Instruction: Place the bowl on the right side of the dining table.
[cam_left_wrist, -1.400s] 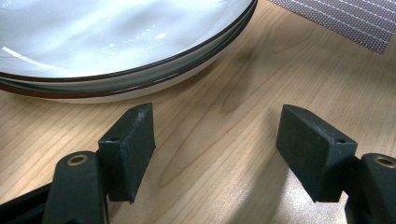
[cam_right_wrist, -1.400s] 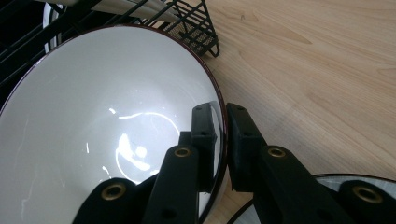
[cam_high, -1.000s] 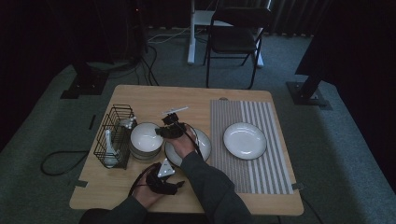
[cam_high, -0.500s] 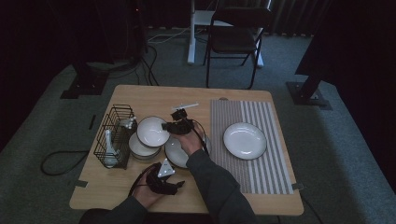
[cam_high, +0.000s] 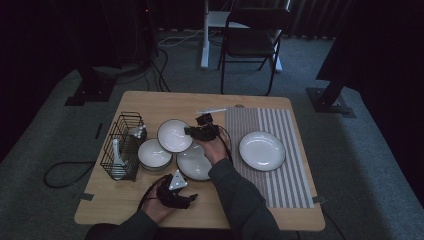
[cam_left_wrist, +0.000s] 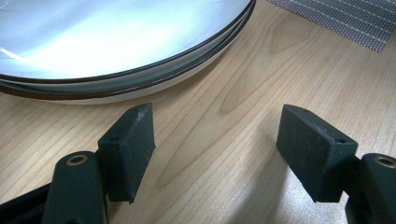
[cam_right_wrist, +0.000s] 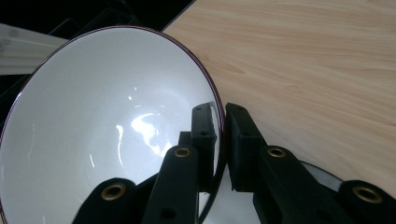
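While left gripper (cam_high: 186, 199) sits wide open, right gripper (cam_high: 192, 131), clamped on bowl (cam_high: 174, 135) rim, has lifted it right off the stack.

Two white round bowls (cam_high: 174, 135) (cam_high: 154, 153) were out there, two white dark-rimmed plates (cam_high: 262, 150) (cam_high: 192, 164), one black wire rack (cam_high: 121, 145), one grey striped placemat (cam_high: 295, 175), one black folding chair (cam_high: 250, 42).

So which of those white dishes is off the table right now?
The bowl pinched by its rim in the right gripper fingers, held tilted above the bowl stack. The plate stack and the plate on the mat lie flat.
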